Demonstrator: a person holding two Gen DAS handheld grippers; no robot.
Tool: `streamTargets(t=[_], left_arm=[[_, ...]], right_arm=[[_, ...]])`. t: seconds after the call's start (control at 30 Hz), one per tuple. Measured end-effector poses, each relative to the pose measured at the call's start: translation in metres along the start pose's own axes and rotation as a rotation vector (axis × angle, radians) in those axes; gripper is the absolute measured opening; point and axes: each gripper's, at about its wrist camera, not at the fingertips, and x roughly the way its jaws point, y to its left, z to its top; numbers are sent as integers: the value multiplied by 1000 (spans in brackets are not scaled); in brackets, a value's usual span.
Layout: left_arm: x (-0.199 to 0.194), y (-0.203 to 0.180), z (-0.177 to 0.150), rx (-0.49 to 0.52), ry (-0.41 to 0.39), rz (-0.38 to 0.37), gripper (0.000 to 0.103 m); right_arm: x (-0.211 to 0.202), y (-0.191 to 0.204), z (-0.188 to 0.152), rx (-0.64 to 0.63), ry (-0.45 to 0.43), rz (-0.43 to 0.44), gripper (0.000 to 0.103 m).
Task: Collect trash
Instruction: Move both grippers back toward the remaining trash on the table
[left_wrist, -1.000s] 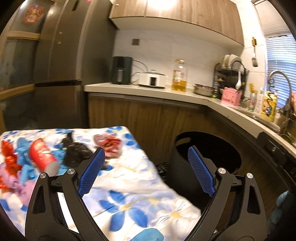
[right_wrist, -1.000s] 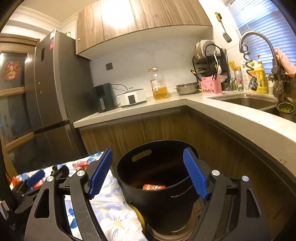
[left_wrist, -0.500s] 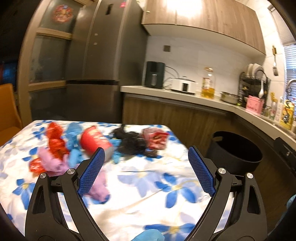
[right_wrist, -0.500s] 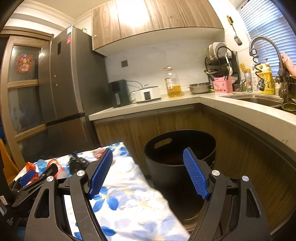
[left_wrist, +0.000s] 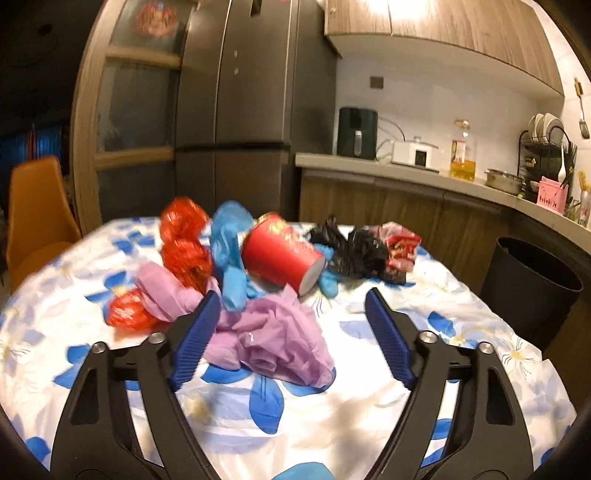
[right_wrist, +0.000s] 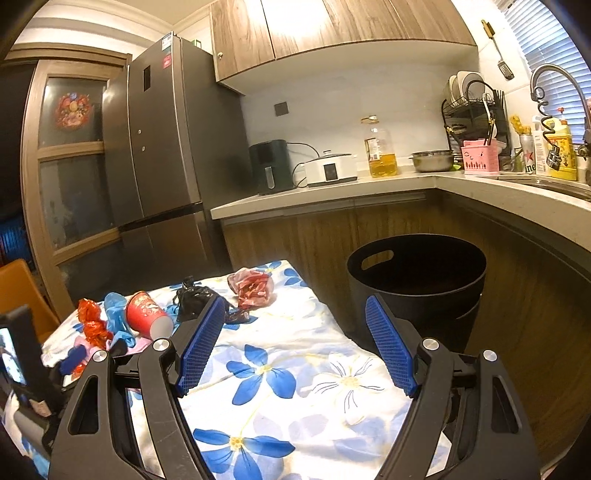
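L claw (left_wrist: 291, 325) closing in on purple wad (left_wrist: 273, 343), pads not on it yet. R claw (right_wrist: 295, 339) apart, empty. Next: clamp, carry to bin (right_wrist: 417, 280).

Red wrapper (left_wrist: 183, 236) smeared by motion blur, print unreadable. Purple bag (left_wrist: 273, 338) partly hidden behind left gripper (left_wrist: 291, 314) left finger. Bin (right_wrist: 417, 273) interior dark, contents not discernible; in left wrist view bin cut by frame edge. Left gripper body in right wrist view cropped at left edge.
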Motion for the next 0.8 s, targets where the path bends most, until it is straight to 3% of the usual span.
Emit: streamTargets(t=[0.17,0.27,0.33,0.4,0.67,0.8], left_arm=[[26,6,-1,-25,99,-9,54],[40,6,-7,-28,162,-21,34],[43,7,-9,-38,182,-40,12],[42,12,-10,-62,187,-71,4],[-6,26,-2,-98,118,-184,1],[-37,40,8,-88,49,-181,0]], right_arm=[[5,4,0,-2,7,4,77],[8,6,-1,-5,15,8,77],[10,8,-2,-11,21,10,77],[13,12,-3,-16,29,16,77],[23,31,-9,-38,60,59,77],[29,48,-16,-51,80,98,77]])
